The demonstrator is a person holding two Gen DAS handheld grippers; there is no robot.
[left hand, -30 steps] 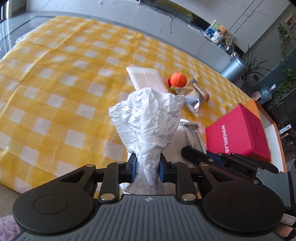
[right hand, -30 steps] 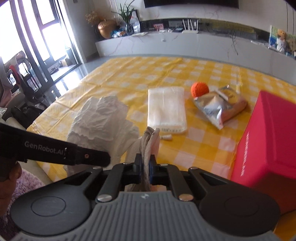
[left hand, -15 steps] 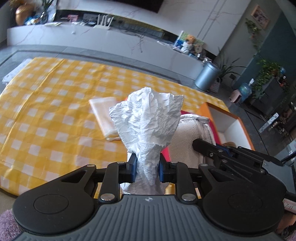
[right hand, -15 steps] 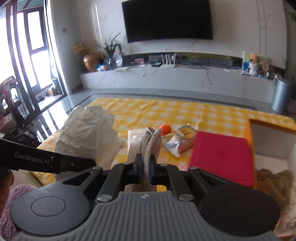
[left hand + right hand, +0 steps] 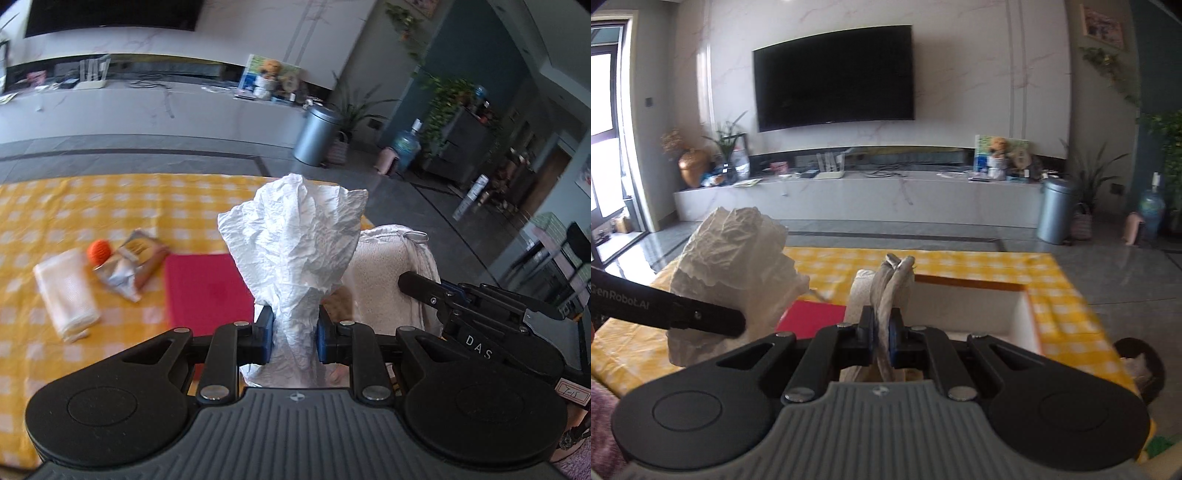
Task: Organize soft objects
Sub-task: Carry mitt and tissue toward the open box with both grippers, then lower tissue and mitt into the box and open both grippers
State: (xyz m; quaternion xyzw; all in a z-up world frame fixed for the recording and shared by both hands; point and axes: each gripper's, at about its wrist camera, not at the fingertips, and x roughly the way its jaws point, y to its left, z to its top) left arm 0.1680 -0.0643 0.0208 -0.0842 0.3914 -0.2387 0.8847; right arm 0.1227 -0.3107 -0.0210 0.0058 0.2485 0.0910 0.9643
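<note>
The left gripper is pinching a crumpled white paper sheet between its blue fingers, above the yellow checked table. The right gripper, nearly closed, is clamping a folded beige towel over the white-lined orange box.

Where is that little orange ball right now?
In the left wrist view the orange ball lies at the left on the yellow checked cloth, between the folded white cloth and the silver snack packet.
</note>
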